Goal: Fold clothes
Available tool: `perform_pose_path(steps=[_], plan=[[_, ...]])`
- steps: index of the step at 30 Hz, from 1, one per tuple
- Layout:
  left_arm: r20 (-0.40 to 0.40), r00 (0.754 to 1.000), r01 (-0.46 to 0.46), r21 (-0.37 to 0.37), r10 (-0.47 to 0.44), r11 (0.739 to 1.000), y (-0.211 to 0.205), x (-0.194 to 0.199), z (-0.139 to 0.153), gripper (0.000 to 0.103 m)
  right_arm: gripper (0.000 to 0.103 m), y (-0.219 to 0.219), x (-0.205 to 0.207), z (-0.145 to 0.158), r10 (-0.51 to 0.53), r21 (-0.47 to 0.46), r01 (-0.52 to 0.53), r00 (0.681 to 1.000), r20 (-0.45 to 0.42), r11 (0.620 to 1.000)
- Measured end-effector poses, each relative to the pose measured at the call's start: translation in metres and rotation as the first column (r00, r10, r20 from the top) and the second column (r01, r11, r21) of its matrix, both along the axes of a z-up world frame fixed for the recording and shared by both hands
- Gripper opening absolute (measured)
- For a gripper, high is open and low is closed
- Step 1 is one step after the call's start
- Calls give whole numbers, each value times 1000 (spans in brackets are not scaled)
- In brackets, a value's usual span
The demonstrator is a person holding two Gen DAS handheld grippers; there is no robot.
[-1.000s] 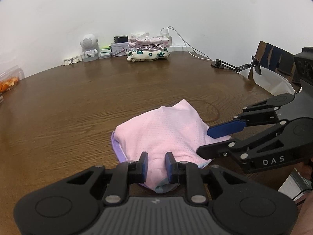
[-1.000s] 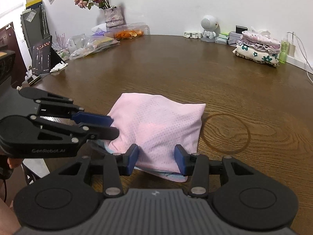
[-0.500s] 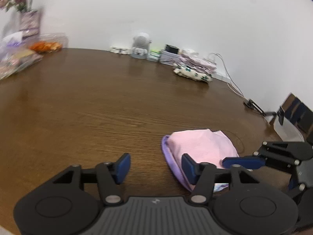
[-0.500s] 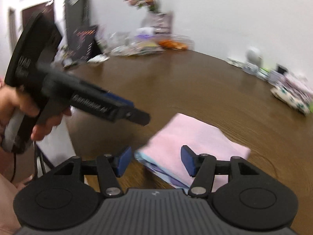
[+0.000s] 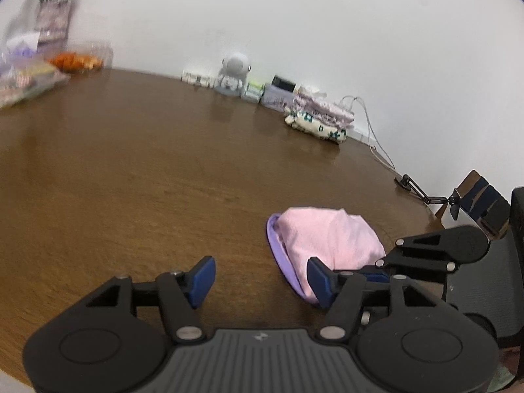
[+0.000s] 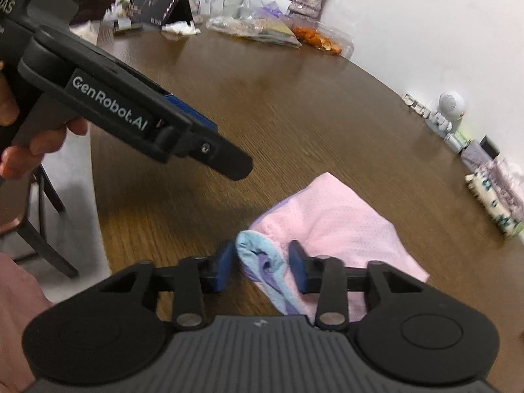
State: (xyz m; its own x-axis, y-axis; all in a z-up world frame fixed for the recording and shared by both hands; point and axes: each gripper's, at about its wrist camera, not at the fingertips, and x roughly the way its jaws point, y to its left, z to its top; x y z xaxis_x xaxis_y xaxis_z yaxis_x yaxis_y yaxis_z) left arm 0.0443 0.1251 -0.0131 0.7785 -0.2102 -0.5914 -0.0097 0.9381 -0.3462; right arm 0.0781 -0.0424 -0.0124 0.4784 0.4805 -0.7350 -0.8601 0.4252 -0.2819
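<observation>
A folded pink garment (image 5: 330, 240) with a purple and light-blue edge lies on the brown wooden table (image 5: 147, 177) near its front edge. My left gripper (image 5: 260, 278) is open and empty, raised to the left of the garment. My right gripper (image 6: 262, 267) is open, its jaws on either side of the garment's light-blue corner (image 6: 258, 252) without pinching it. The garment also shows in the right wrist view (image 6: 337, 226). The left gripper appears from the side in the right wrist view (image 6: 229, 163), held in a hand.
A stack of folded clothes (image 5: 319, 121) sits at the table's far edge by the wall, beside a white robot figure (image 5: 233, 73) and small boxes. Snack bags and a flower vase (image 5: 52, 19) stand at the far left. A chair (image 5: 484, 203) is at the right.
My left gripper let go of the garment, opened and swung up and left, away from it. My right gripper turned and moved over the garment's light-blue corner, jaws narrower than before.
</observation>
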Motion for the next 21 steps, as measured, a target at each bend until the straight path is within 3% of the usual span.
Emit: perform_pose_path(steps=[5, 12, 15, 17, 21], plan=[[-87, 996, -10, -220, -9, 976, 6, 18, -15, 60, 12, -8, 14, 5, -45, 44, 48, 996, -71, 998], [-183, 983, -86, -480, -4, 873, 11, 46, -32, 59, 10, -45, 37, 7, -135, 270, 210, 953, -271, 940], [-220, 975, -118, -515, 2, 849, 7, 56, -37, 46, 10, -57, 40, 5, -143, 341, 253, 938, -317, 905], [-237, 971, -138, -519, 13, 843, 5, 61, -42, 27, 10, -62, 42, 3, -132, 367, 262, 930, -342, 893], [-236, 972, -144, -515, 22, 845, -2, 66, -45, 25, 10, -67, 44, 1, -120, 377, 253, 932, -343, 891]])
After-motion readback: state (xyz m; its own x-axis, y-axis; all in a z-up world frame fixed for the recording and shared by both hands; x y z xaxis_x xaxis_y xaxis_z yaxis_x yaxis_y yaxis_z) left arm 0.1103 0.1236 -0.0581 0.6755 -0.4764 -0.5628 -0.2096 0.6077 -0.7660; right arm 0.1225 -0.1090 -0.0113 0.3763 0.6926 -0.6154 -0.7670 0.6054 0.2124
